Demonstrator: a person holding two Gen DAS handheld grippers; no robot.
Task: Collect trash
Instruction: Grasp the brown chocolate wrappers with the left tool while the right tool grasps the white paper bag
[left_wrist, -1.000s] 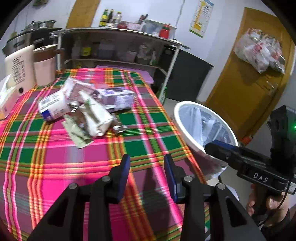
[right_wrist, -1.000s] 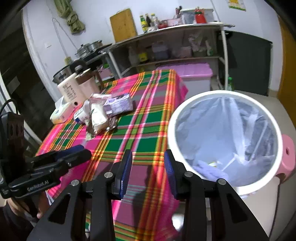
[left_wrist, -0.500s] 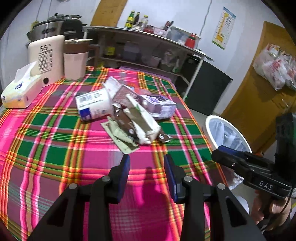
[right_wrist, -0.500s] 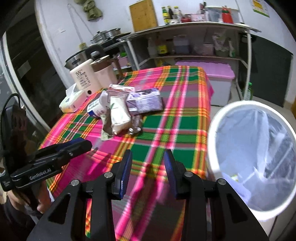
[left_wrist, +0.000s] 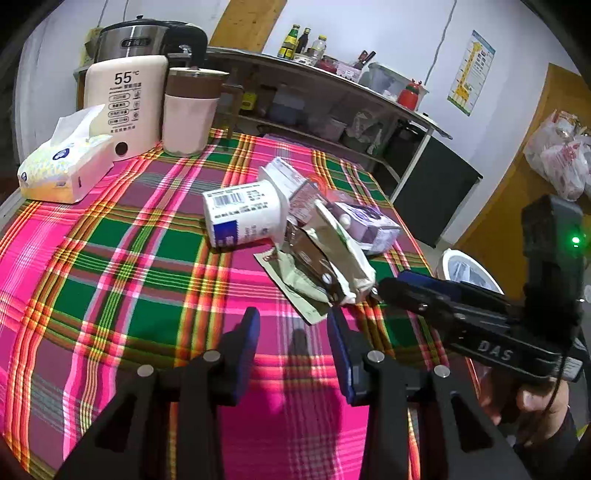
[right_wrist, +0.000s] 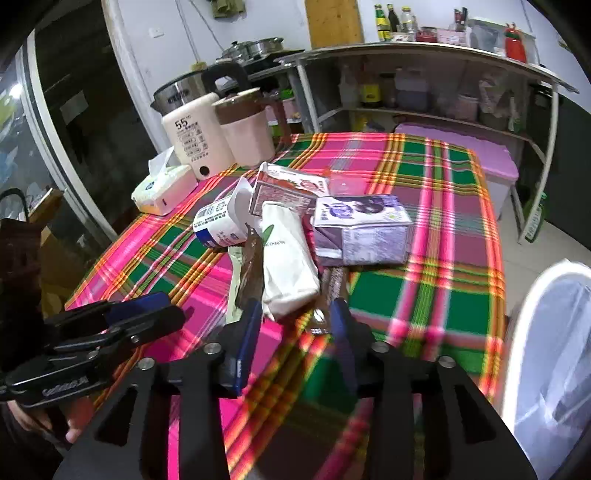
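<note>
- The left gripper (left_wrist: 293, 325) hangs over the pink-and-green plaid cloth on the surface (left_wrist: 122, 266), jaws parted with nothing between them.
- The right gripper (right_wrist: 295, 314) has just been opening its jaws; they stand apart at the near edge of the trash heap, gripping nothing, with the end of the white crumpled paper pouch (right_wrist: 288, 258) and a brown foil wrapper (right_wrist: 330, 284) just ahead of the tips.
- The heap sits mid-surface: a white plastic yoghurt tub with a blue label (left_wrist: 243, 218) on its side, a purple drink carton (right_wrist: 364, 225), a red-and-white carton (right_wrist: 291, 188), all touching.
- A white bin with a clear liner (right_wrist: 550, 350) stands beside the surface, on the right.
- A tissue box (left_wrist: 62, 162), cream dispenser (left_wrist: 127, 103) and pink lidded cup (left_wrist: 190, 110) stand at the far corner.
</note>
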